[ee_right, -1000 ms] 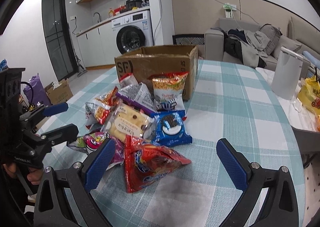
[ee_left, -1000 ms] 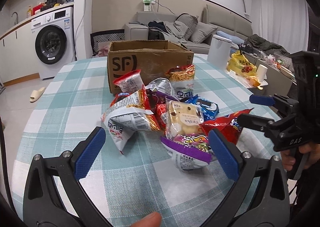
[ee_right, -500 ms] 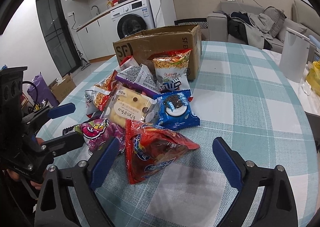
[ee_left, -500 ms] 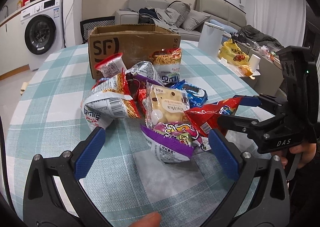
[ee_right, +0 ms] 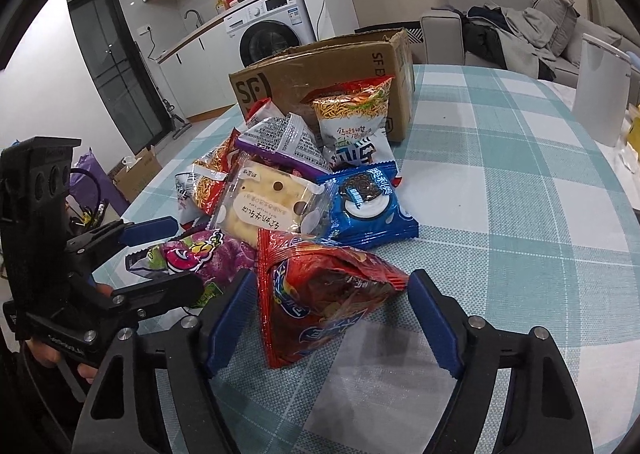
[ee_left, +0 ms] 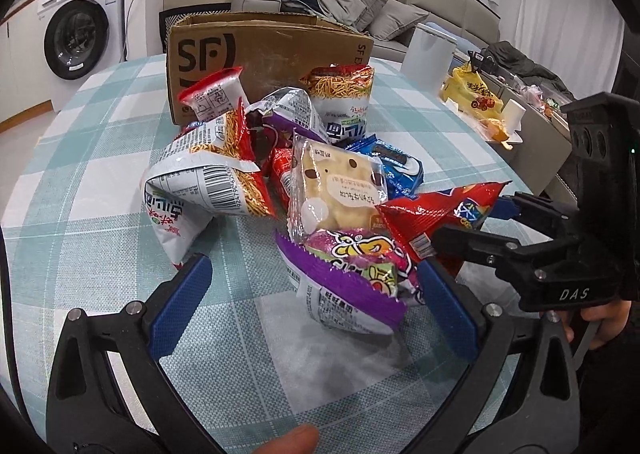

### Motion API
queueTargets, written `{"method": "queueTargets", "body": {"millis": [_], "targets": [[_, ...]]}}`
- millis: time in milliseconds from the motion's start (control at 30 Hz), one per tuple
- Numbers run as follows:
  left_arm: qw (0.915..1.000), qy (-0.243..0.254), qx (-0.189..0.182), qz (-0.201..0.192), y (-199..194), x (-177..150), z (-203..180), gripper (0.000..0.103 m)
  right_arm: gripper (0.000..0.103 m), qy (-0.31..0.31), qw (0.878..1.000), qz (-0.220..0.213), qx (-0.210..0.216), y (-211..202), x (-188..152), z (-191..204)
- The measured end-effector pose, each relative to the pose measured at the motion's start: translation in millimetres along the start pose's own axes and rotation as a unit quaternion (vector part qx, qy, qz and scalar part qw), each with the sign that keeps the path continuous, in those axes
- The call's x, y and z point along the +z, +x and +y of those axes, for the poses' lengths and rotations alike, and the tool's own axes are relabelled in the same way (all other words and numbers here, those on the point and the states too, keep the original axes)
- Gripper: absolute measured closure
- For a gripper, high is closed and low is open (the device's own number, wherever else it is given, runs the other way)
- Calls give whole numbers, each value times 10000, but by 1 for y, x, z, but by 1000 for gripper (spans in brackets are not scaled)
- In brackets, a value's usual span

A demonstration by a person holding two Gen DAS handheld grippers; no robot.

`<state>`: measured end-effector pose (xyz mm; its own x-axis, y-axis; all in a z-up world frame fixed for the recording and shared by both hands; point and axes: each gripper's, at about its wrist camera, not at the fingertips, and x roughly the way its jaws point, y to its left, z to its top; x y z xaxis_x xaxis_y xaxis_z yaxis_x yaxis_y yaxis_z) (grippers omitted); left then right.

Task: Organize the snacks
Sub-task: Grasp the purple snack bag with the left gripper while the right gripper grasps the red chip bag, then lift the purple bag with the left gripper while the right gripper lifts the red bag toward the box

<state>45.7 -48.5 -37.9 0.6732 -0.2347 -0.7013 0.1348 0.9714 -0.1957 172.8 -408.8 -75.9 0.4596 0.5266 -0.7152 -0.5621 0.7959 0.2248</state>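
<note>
A pile of snack packets lies on the checked table in front of an open cardboard SF box (ee_left: 264, 50), which also shows in the right wrist view (ee_right: 320, 78). My left gripper (ee_left: 312, 294) is open, its jaws on either side of a purple candy bag (ee_left: 352, 274). My right gripper (ee_right: 330, 318) is open around a red chip bag (ee_right: 320, 294), which also shows in the left wrist view (ee_left: 440, 214). Behind lie a clear cracker pack (ee_left: 340, 190), a blue cookie pack (ee_right: 368, 206) and noodle snack bags (ee_left: 208, 182).
A white appliance (ee_right: 600, 90) stands on the table's far right. A yellow bag (ee_left: 476, 98) lies beyond the table's edge. A washing machine (ee_left: 76, 38) and a sofa (ee_left: 344, 2) are in the background. The table (ee_left: 100, 126) has bare cloth at left.
Both grippers have moved forward and down toward the pile. The purple bag now lies between my left jaws and the red bag between my right jaws.
</note>
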Motion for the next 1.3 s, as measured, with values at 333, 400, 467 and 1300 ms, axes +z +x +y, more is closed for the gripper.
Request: {"method": "queueTargets", "body": {"millis": [333,400,467,1300], "targets": [[9989,15,-427,204,15,2,-4,35,37,212,9995,110,194,4,0,-5],[9983,16,-519,260,17,1,-5,43,44,208,9993,142,282,5,-1,-3],[9983,43,-528,237,16,0,-6,45,48,178,9994,151,270,7,-1,0],[9984,10,-565,-22,-8,-9,7,54,57,341,9985,41,430,-4,-4,-2]]}}
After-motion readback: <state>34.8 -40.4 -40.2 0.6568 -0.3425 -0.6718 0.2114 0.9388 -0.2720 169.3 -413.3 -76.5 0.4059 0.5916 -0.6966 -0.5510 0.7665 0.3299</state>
